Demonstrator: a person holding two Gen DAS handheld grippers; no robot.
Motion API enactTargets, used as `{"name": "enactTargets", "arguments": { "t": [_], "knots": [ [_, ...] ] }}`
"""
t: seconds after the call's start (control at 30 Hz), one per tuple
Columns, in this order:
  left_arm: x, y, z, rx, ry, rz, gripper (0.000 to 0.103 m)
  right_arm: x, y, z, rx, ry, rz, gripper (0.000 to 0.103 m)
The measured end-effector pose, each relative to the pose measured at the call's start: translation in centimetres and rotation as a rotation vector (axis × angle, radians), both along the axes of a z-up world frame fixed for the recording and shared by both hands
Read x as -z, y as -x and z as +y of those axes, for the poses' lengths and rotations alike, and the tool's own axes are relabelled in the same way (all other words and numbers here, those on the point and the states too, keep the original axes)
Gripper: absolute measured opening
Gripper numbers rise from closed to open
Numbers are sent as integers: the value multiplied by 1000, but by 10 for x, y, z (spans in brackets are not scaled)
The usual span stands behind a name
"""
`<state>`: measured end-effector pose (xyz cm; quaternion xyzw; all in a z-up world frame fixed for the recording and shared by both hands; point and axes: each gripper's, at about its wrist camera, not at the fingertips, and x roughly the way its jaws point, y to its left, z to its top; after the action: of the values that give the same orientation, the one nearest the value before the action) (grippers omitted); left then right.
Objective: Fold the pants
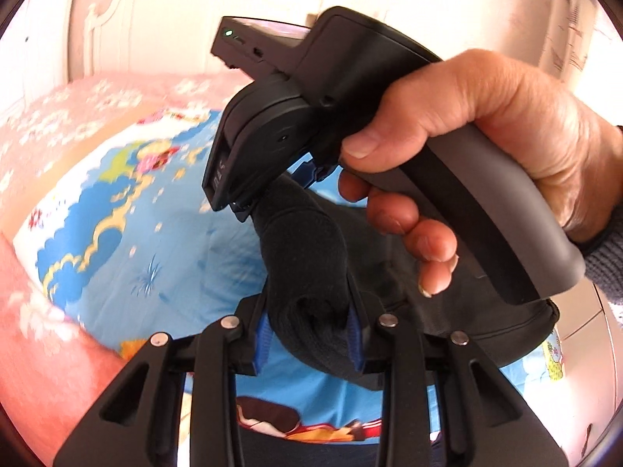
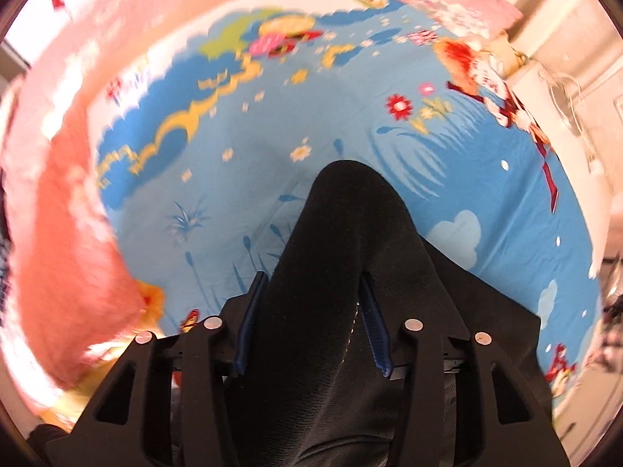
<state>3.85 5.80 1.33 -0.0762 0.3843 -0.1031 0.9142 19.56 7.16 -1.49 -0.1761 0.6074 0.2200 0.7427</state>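
Note:
The black pants [image 1: 307, 257] hang lifted above the bed, held by both grippers. My left gripper [image 1: 311, 330] is shut on a bunched black fold of the pants between its blue pads [image 1: 261, 340]. The right gripper [image 1: 272, 194] shows in the left wrist view just ahead, held by a hand [image 1: 467, 148], and it grips the same fabric higher up. In the right wrist view my right gripper [image 2: 309, 311] is shut on a thick fold of the pants [image 2: 331, 257], which drape forward and down to the right.
A blue cartoon-print sheet [image 2: 272, 179] covers the bed below. A pink fluffy blanket [image 2: 66, 241] lies along its left and far sides. A white wardrobe [image 1: 163, 19] stands behind the bed. Floor shows at the right edge.

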Motion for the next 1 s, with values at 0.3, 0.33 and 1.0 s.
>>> {"name": "enactTargets", "arguments": {
  "t": [0.3, 0.33, 1.0],
  "knots": [
    [-67, 1, -88, 173, -91, -155, 30, -85, 3, -139, 172, -335, -51, 38],
    [-73, 2, -101, 199, -105, -174, 30, -91, 4, -158, 195, -364, -59, 39],
    [78, 93, -484, 762, -626, -322, 31, 28, 101, -570, 724, -429, -92, 39]
  ]
}}
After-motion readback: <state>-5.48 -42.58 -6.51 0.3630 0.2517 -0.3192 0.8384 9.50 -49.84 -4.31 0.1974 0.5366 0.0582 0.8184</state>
